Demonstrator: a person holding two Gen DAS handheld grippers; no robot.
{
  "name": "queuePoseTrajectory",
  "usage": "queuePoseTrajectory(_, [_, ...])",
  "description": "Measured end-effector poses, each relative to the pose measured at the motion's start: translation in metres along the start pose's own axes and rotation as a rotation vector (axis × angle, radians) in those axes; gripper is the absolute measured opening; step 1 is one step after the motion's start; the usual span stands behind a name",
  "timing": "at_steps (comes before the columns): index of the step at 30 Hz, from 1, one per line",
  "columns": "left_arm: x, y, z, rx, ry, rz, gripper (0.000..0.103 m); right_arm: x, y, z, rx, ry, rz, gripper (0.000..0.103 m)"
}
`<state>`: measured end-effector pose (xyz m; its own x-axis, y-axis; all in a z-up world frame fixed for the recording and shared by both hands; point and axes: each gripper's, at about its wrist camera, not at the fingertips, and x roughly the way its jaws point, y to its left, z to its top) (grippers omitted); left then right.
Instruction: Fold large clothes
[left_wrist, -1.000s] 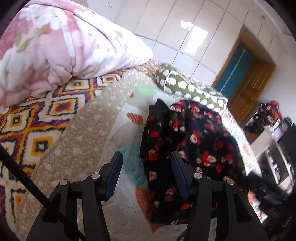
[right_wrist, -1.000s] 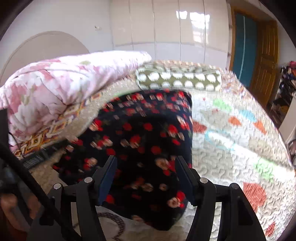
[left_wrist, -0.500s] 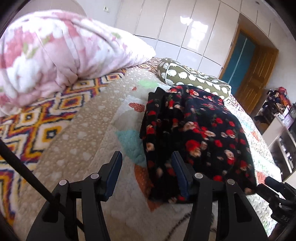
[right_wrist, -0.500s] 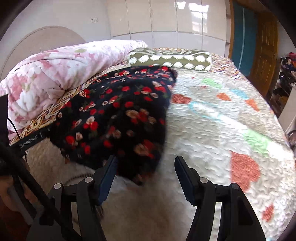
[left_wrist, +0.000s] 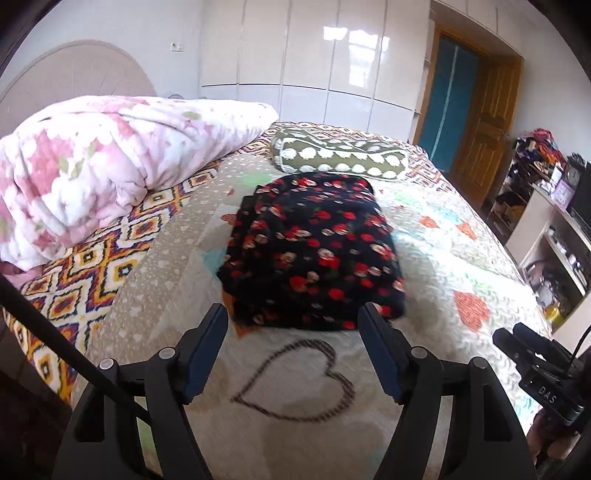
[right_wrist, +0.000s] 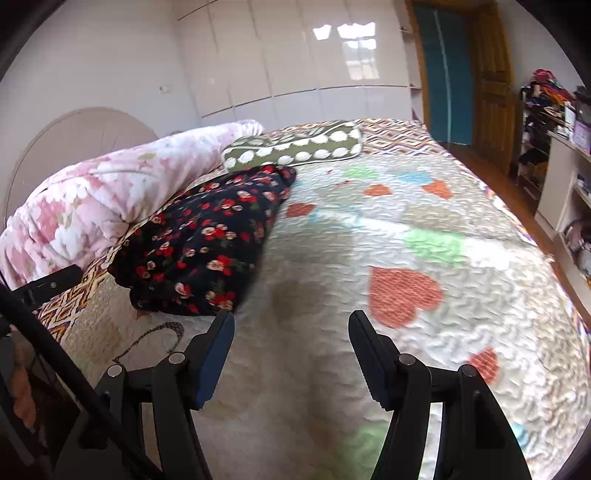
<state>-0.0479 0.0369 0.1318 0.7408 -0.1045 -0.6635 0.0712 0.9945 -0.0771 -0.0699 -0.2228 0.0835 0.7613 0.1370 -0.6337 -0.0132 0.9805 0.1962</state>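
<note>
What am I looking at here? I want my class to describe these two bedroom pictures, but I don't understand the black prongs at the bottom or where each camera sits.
There is no robot. A person carries a hand-held gripper in each hand, a two-fingered clamp with a wide-angle camera that looks forward along its fingers. The prongs are those fingers.

One picture comes from the left hand-held gripper. Its jaws are opening, with nothing between them. The right hand-held gripper shows at that picture's edge. The other picture comes from the right one, open and empty.

Both look across a bed covered by a heart-patterned quilt. On it lies a folded black floral garment, held by neither gripper. Behind it lies a green spotted cushion, and to the left a pink floral duvet.
</note>
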Motion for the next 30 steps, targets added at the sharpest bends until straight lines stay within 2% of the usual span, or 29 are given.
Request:
queuePoseTrajectory(6, [-0.014, -0.026, -0.007, 0.071, 0.008, 0.047, 0.072, -0.025, -0.034, -0.013, 0.072, -0.019, -0.031, 0.068])
queuePoseTrajectory(13, [-0.013, -0.030, -0.011, 0.083, 0.032, 0.076, 0.072, -0.031, -0.060, -0.023, 0.138, 0.003, -0.046, 0.070])
queuePoseTrajectory(30, [0.006, -0.010, -0.012, 0.075, 0.040, 0.138, 0.074, -0.005, -0.043, -0.024, 0.108, 0.063, -0.042, 0.071])
